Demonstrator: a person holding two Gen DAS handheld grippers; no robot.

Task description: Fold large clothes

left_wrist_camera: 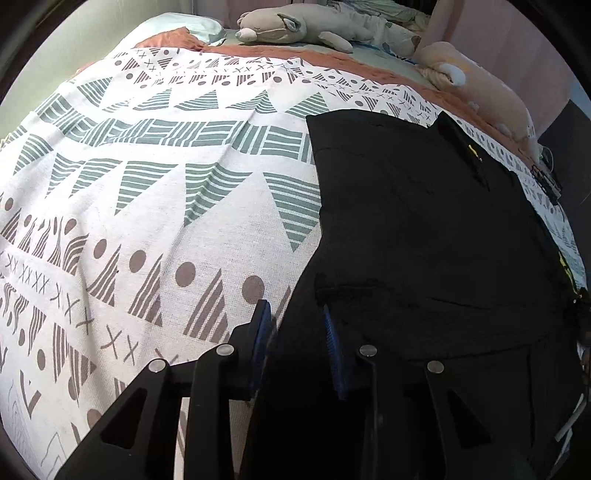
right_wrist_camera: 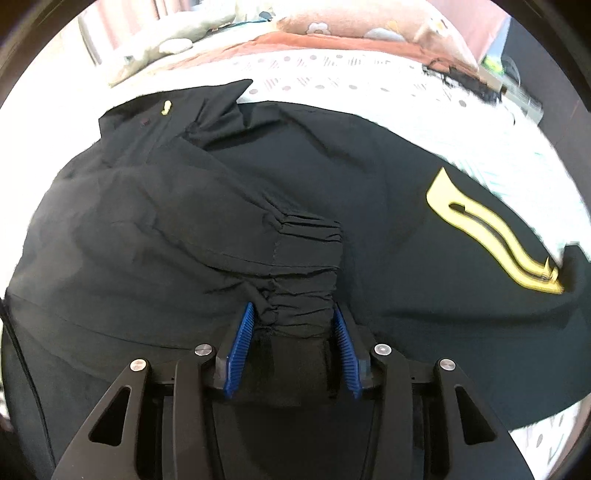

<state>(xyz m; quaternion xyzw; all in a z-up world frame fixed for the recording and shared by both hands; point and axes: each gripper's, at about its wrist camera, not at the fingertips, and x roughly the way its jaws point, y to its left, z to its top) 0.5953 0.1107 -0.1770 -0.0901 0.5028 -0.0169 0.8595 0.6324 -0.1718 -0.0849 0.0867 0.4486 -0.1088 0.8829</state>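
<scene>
A large black jacket (left_wrist_camera: 424,221) lies spread on the right side of a bed. Its left edge runs down between the blue pads of my left gripper (left_wrist_camera: 295,310), which is shut on that black cloth near the front of the bed. In the right wrist view, one sleeve (right_wrist_camera: 155,221) is folded across the body. Its gathered elastic cuff (right_wrist_camera: 306,266) sits pinched between the blue pads of my right gripper (right_wrist_camera: 293,310). A yellow wavy logo (right_wrist_camera: 491,236) shows on the cloth to the right, and a small yellow mark (right_wrist_camera: 167,107) sits near the collar.
A white blanket (left_wrist_camera: 166,221) with green and brown shapes covers the bed. Plush toys (left_wrist_camera: 295,29) (left_wrist_camera: 480,88) and a pale pillow (left_wrist_camera: 192,24) lie along the far side. The bed's right edge drops to a dark floor (left_wrist_camera: 569,140).
</scene>
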